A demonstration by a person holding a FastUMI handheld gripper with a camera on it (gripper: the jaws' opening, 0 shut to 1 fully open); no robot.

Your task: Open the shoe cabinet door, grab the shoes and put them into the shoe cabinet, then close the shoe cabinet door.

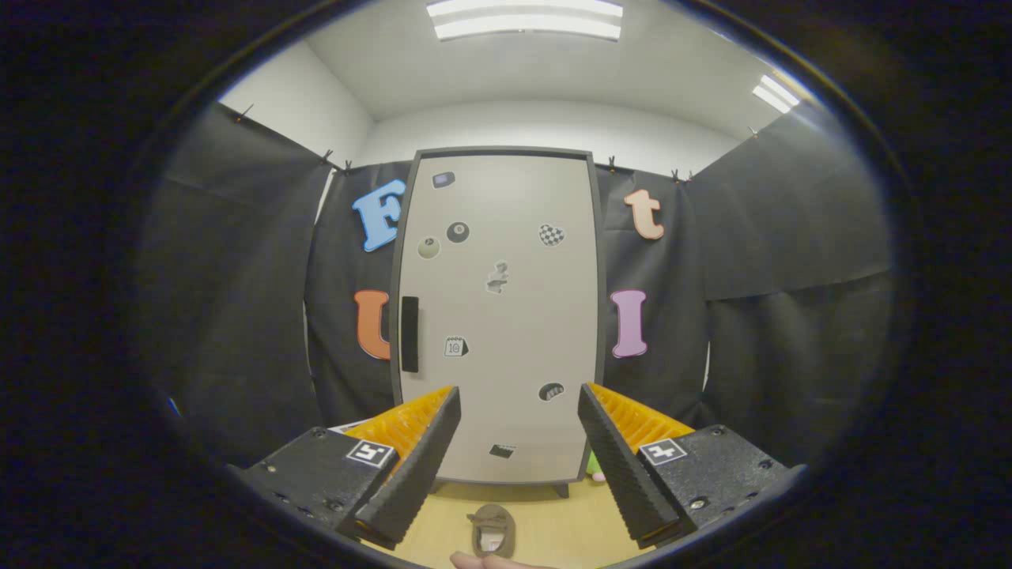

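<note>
A tall pale grey shoe cabinet (506, 261) stands straight ahead against the black cloth wall, its door shut and dotted with small stickers. A black vertical handle (409, 333) sits on the door's left edge, just above and left of my left finger. A brownish shoe (493, 531) lies on the wooden floor in front of the cabinet, low between my fingers. My gripper (518, 403) is open, fingers wide apart, nothing between them, still some way back from the door.
A small green and pink object (594, 466) peeks out at the cabinet's lower right corner, behind my right finger. A bit of a person's hand (482, 562) shows below the shoe. Black cloth walls close in on both sides.
</note>
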